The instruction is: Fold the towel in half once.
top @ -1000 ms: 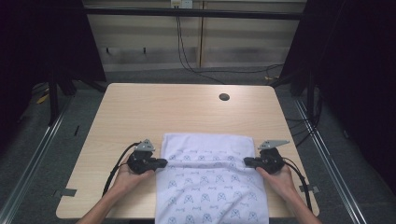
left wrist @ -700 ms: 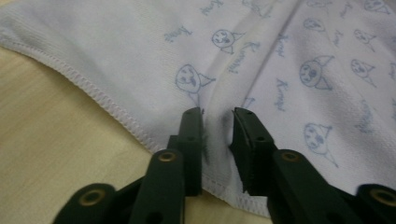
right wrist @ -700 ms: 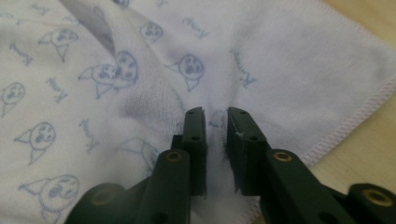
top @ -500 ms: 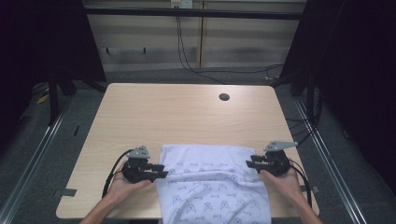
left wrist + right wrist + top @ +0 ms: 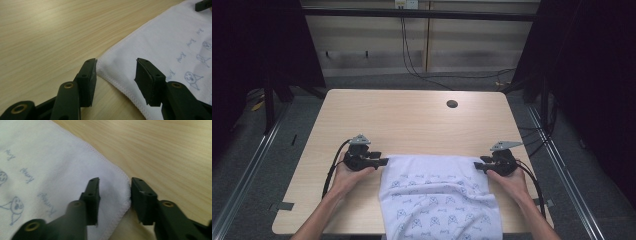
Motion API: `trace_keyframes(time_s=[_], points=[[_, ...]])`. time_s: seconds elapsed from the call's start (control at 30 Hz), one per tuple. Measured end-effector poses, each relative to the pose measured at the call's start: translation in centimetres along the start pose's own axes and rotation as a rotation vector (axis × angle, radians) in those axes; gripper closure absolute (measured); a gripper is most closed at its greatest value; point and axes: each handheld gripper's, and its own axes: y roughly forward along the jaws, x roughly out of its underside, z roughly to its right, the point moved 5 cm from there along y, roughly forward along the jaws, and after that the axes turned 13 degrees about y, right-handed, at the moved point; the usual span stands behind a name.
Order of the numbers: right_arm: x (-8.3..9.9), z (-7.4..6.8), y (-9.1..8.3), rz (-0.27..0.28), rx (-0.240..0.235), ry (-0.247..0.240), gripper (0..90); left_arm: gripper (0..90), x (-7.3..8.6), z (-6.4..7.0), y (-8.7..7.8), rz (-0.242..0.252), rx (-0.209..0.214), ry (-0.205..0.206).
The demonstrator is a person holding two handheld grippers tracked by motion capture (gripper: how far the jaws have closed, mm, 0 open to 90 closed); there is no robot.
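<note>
A white cloth (image 5: 437, 195) with small blue drawings lies flat on the wooden table (image 5: 412, 120), its near part hanging over the front edge. My left gripper (image 5: 384, 161) sits at the cloth's far left corner. In the left gripper view the left gripper (image 5: 116, 61) is open, and the cloth corner (image 5: 175, 42) rests on the table between the jaws. My right gripper (image 5: 477, 166) is at the far right corner. In the right gripper view the right gripper (image 5: 115, 180) is open, its jaws straddling the hemmed cloth corner (image 5: 50, 157).
A round dark hole (image 5: 452, 104) sits in the table's far right part. Bare wood stretches beyond the cloth to the far edge. Black frame posts and floor cables (image 5: 422, 70) lie behind the table. The right gripper's tip (image 5: 203, 5) shows far off in the left gripper view.
Both grippers drew the cloth's far edge back toward the person. The cloth has settled flat on the table, and the jaws now stand apart around its corners.
</note>
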Motion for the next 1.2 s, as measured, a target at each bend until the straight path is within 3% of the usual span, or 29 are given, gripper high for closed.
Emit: trace_keyframes(time_s=[0.17,0.27,0.37,0.47,0.57,0.63,0.7,0.8,0.9,1.07,1.2], points=[[0.1,-0.1,0.0,0.002,-0.006,0.01,79.6,43.6,-0.3,-0.3,1.4,-0.028,-0.015,0.003],[0.1,-0.2,0.0,0.0,-0.023,0.023,83.9,42.6,0.0,0.1,1.9,-0.064,-0.011,0.032],[0.1,0.0,0.1,-0.003,-0.041,0.041,84.8,42.9,-0.1,0.4,2.0,-0.075,-0.045,0.05],[0.1,-0.1,0.0,-0.01,-0.041,0.037,85.0,48.9,-0.1,0.7,1.9,-0.085,-0.023,0.056],[0.0,-0.1,0.0,-0.022,-0.047,0.048,84.8,66.4,0.0,1.4,1.9,-0.097,0.009,0.094],[-0.2,-0.1,-0.1,-0.012,-0.071,0.064,84.9,78.5,0.0,1.6,2.0,-0.084,0.046,0.087],[-0.6,-0.3,-0.4,0.002,-0.088,0.07,85.3,84.8,0.0,1.5,2.1,-0.078,0.065,0.075],[-1.8,-0.6,-1.4,0.06,-0.139,0.088,85.7,86.2,-0.3,1.2,1.6,-0.031,0.076,0.035],[-3.5,-0.5,-2.6,0.124,-0.161,0.103,85.9,86.3,-1.3,0.7,0.2,0.055,0.042,-0.007],[-6.9,-0.3,-4.8,0.241,-0.181,0.106,86.1,86.5,-3.4,0.2,-2.1,0.152,0.053,0.002],[-9.6,-0.2,-6.1,0.276,-0.163,0.09,86.2,86.7,-5.0,-0.8,-2.6,0.169,0.046,0.019]])
